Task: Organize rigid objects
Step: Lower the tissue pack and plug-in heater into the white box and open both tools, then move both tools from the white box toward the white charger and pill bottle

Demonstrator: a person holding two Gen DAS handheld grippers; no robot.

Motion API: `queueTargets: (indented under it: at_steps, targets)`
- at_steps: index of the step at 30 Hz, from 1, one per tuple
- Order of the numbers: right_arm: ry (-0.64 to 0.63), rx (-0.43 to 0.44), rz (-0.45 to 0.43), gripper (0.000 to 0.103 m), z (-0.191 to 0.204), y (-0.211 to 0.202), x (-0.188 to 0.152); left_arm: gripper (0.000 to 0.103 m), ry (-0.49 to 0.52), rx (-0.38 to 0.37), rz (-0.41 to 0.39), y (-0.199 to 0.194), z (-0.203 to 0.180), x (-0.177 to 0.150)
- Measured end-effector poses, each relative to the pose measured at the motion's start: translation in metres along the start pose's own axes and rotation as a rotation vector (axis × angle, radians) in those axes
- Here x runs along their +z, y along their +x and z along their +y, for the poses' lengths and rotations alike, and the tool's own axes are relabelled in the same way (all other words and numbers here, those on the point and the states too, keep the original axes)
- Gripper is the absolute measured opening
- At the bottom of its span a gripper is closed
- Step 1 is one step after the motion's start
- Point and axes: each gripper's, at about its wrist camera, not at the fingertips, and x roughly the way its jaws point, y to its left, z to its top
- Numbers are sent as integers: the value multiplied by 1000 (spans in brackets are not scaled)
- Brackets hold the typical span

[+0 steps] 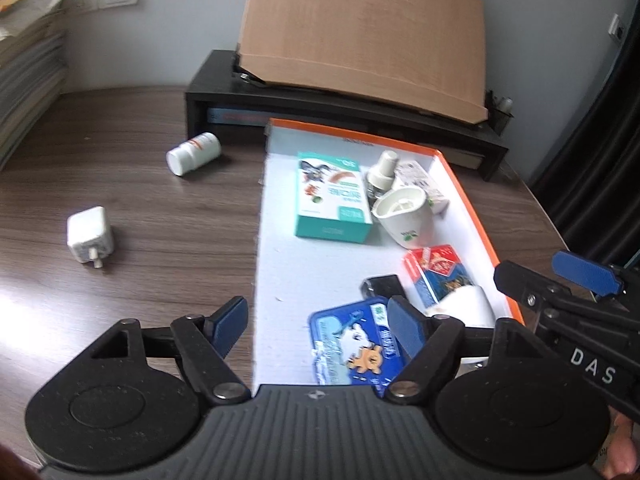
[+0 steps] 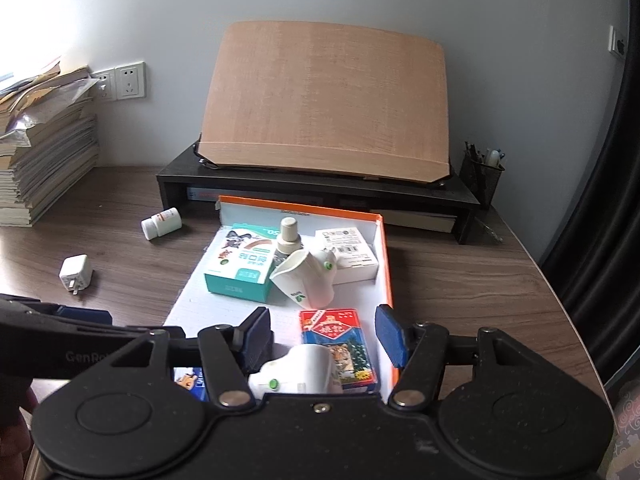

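Orange-rimmed box (image 2: 386, 264) sits on the desk (image 1: 152, 208) before a black monitor stand (image 2: 320, 188). Inside it: teal carton (image 2: 240, 264), small bottle (image 2: 289, 236), two white plug-in heaters (image 2: 308, 280), white box (image 2: 352, 252), red-blue card pack (image 2: 340, 340), blue tin (image 1: 356, 344), dark small item (image 1: 382, 286).

Left gripper (image 1: 318, 328): jaws apart over the box's near left edge, nothing between the pads.

Right gripper (image 2: 324, 336): jaws apart above the nearer heater and card pack; pads clear of both.

On the desk, left of the box: white pill bottle (image 1: 194, 153) on its side, white charger (image 1: 90, 234).
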Motion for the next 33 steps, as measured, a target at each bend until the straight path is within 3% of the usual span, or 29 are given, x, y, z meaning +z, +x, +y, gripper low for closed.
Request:
queueTargets:
  at_steps: [7, 33]
  targets:
    - [-34, 53, -5, 78, 25, 3, 5, 80, -40, 65, -20, -11, 25, 3]
    - [-120, 166, 6, 78, 86, 24, 18, 82, -205, 232, -44, -18, 105, 8]
